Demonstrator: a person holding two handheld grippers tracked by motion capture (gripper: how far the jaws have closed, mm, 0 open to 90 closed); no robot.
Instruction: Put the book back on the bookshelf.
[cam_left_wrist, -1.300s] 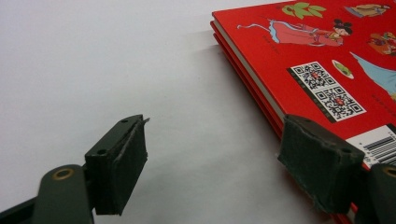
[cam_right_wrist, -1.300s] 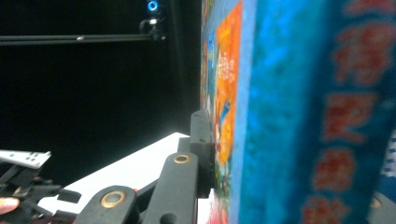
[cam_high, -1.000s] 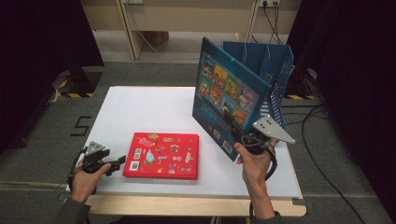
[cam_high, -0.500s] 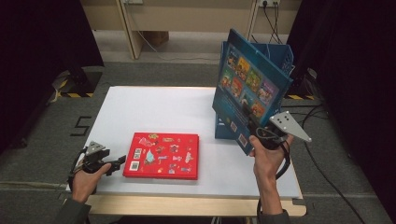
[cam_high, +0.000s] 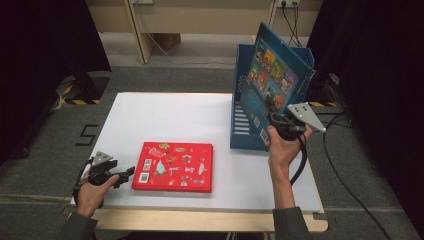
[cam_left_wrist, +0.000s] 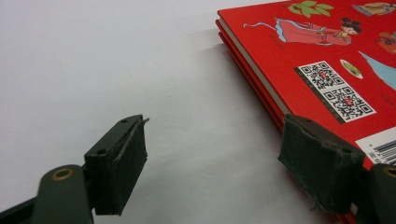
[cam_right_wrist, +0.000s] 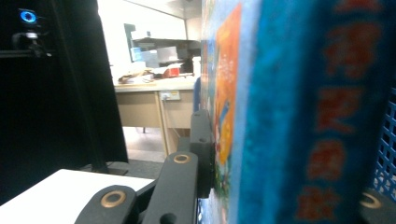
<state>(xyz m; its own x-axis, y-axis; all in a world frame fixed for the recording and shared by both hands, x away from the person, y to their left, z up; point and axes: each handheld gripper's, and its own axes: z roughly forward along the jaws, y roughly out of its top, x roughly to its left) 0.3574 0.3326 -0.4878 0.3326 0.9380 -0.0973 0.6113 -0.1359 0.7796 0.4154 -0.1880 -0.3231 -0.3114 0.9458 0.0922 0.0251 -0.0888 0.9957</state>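
Now the right gripper (cam_high: 278, 123), clenched on the blue book (cam_high: 274, 75), has carried it into the file rack (cam_high: 244, 122); the left gripper (cam_high: 126, 174) waits released beside the red book (cam_high: 175, 165)

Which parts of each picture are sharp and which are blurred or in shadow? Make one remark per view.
High view: the white table is evenly lit, its surroundings dark. Left gripper view: the red book is sharp and casts a soft shadow on the table, the near pads slightly soft. Right gripper view: the blue book is heavily blurred, the background room overexposed.
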